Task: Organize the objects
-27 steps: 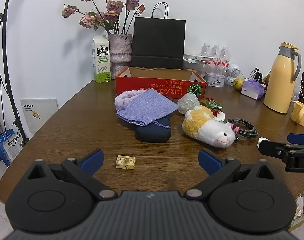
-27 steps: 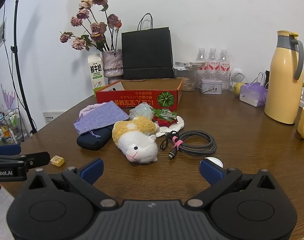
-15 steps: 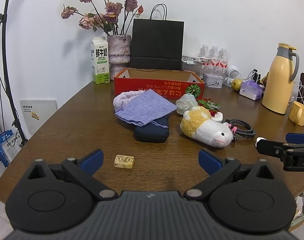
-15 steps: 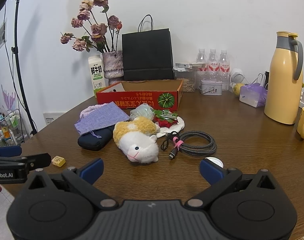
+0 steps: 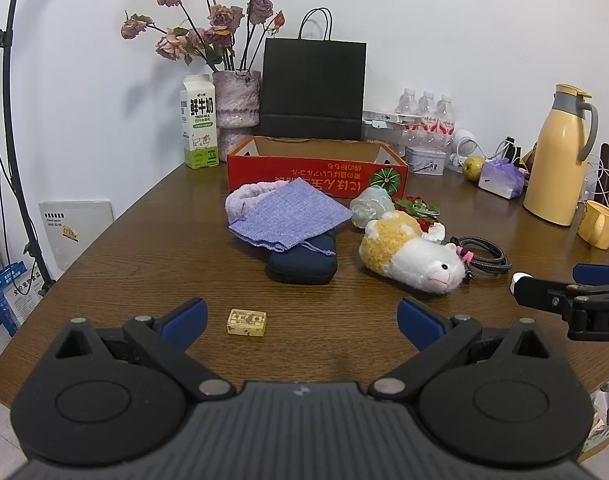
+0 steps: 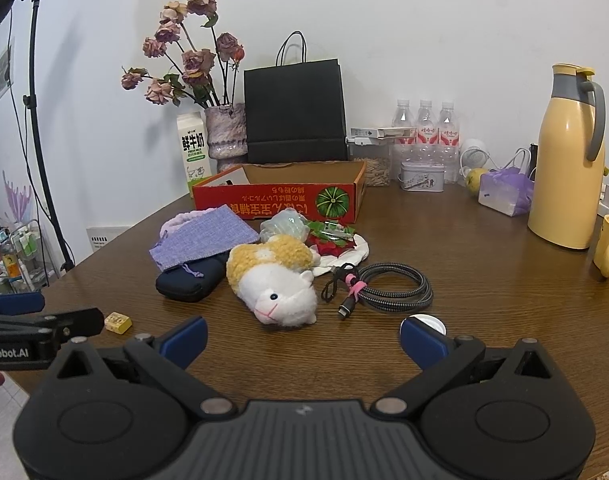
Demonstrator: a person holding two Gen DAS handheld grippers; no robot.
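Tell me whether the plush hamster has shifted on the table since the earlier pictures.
No. The plush hamster lies where it did, its back end against the dark pouch and the coiled cable beside its head.

Clutter lay in a loose cluster in front of an open red cardboard box [image 5: 316,178].
A lilac woven pouch [image 5: 290,214] draped over a dark navy case [image 5: 304,266], a pale purple headband [image 5: 244,200] behind it. To the right a yellow-and-white plush hamster [image 5: 412,256] lay on its side, beside a coiled braided cable [image 6: 384,286]. A small yellow block [image 5: 247,322] sat alone, nearest.
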